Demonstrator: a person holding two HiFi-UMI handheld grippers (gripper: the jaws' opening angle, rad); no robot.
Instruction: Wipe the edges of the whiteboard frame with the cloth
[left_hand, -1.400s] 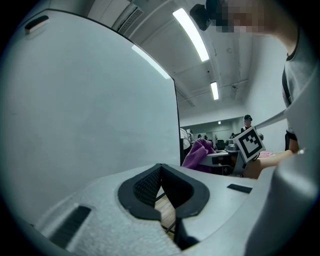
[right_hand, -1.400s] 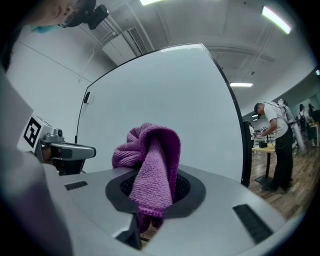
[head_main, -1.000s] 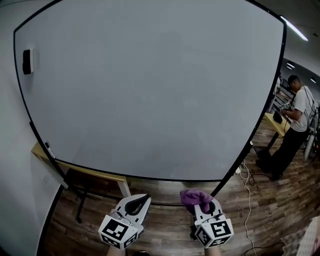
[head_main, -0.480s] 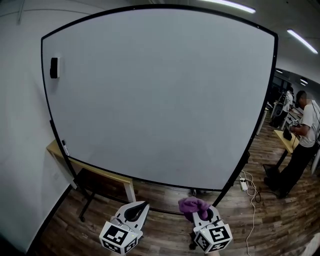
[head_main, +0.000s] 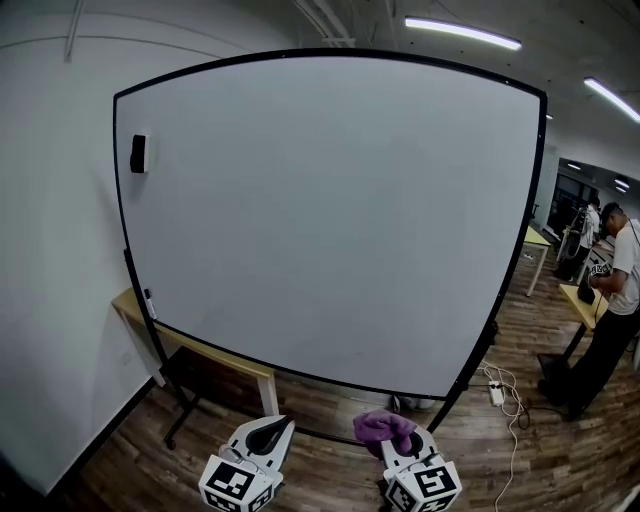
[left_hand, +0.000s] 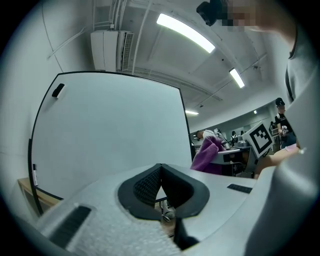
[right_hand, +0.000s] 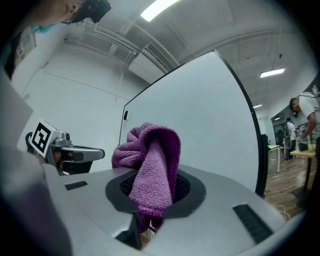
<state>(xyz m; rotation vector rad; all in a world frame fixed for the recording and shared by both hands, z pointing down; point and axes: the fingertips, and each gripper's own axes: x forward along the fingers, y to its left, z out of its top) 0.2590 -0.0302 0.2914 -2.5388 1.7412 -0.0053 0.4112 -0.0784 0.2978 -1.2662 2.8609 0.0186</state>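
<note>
**Fig.** Approach to board. R gripper (head_main: 404, 441) sits low in head view, jaws clamped on the purple cloth (head_main: 378, 425), which bunches up above the tips. L gripper (head_main: 271, 431) is beside it, jaws closed together w/ nothing betw. them. Both are well short of the whiteboard frame (head_main: 340, 51); no contact yet. Likely step: bring cloth to an edge, prob. the bottom rail, which is nearest. To do it well, lead w/ the bunched cloth, not the jaw tips. Press lightly on the black rail, run along it in one direction, and keep the grip firm so the cloth isn't dragged out.
</note>
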